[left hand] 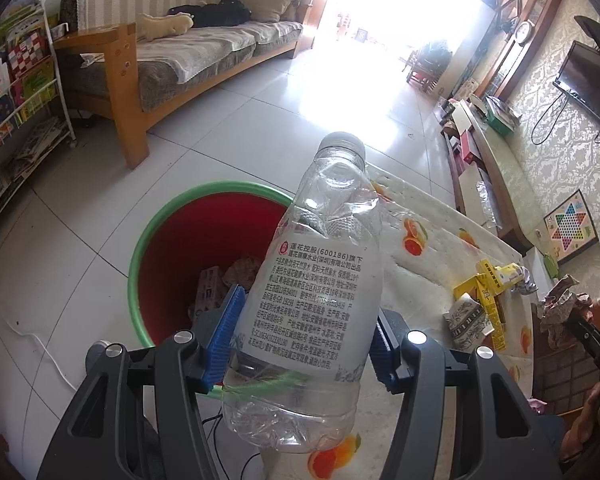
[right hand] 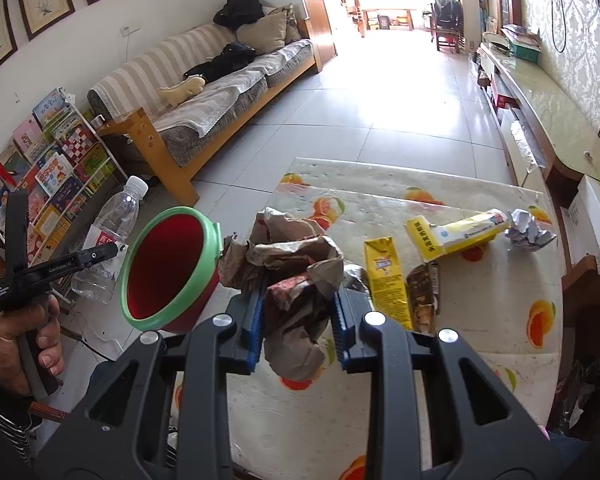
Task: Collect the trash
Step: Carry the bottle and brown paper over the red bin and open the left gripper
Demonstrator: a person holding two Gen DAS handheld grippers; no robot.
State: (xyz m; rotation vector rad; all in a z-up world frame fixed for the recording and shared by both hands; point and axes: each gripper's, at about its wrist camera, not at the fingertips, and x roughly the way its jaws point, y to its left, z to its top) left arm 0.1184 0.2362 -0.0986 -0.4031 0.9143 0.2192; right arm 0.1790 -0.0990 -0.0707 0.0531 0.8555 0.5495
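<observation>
Fruit-print table [right hand: 440, 380], with red bin [left hand: 172, 264] rimmed in green just beside its edge, crumpled wrappers already inside. Left gripper [left hand: 304, 332] clamped around clear plastic bottle [left hand: 316, 280], held over the bin's near rim. Right gripper [right hand: 298, 320] clenched on crumpled brown paper [right hand: 292, 276], raised above the tabletop. Yellow cartons [right hand: 386, 280] and white paper ball [right hand: 530, 234] lying on the table.
</observation>
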